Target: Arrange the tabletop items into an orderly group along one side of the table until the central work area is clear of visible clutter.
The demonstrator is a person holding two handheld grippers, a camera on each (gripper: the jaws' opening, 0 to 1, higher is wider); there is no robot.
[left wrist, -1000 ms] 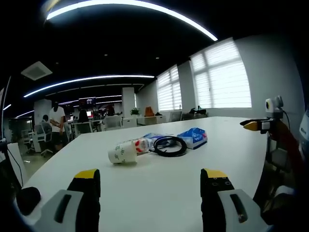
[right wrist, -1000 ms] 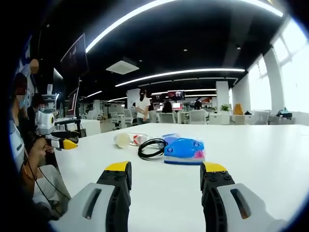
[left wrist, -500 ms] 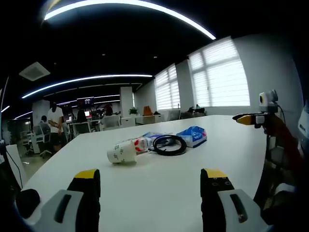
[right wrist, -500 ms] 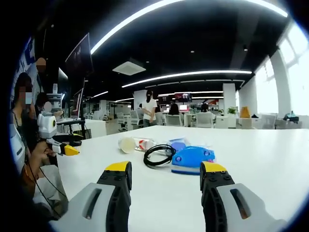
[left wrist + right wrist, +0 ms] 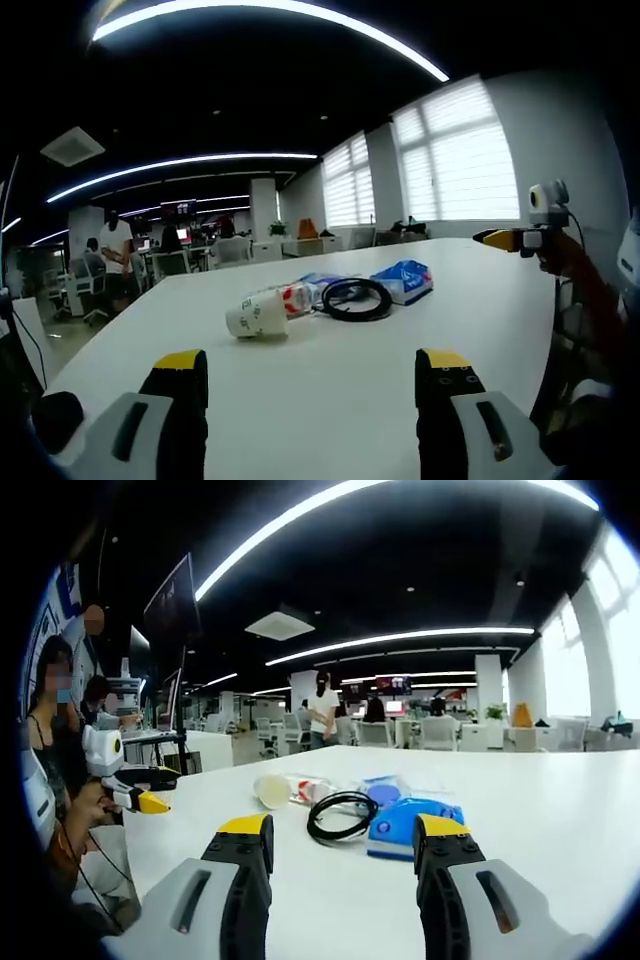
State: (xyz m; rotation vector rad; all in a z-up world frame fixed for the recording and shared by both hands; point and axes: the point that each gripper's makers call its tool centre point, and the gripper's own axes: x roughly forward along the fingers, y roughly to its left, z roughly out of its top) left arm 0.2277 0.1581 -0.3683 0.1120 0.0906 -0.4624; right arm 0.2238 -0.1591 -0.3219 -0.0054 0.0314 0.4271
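On the white table (image 5: pixel 330 400) lies a cluster of items. A white paper cup (image 5: pixel 256 315) lies on its side, with a red-and-white packet (image 5: pixel 295 298) behind it. Right of them are a black cable coil (image 5: pixel 355 298) and a blue tissue pack (image 5: pixel 405 282). My left gripper (image 5: pixel 313 365) hovers open and empty, well short of the cup. In the right gripper view the cup (image 5: pixel 272 791), coil (image 5: pixel 340 815) and blue pack (image 5: pixel 410 825) lie just beyond my open, empty right gripper (image 5: pixel 343 828). The right gripper (image 5: pixel 497 238) also shows at the far right, the left gripper (image 5: pixel 150 802) at the left.
A small black object (image 5: pixel 58 415) rests near the table's left corner. A person (image 5: pixel 50 750) holding the grippers sits at the table's edge. Desks, chairs and a standing person (image 5: pixel 322 710) fill the office behind; blinds (image 5: pixel 455 160) cover the windows.
The right gripper view has swung, so the items now sit lower and further right, closer to its jaws. In the left gripper view the right gripper has drifted left and slightly up.
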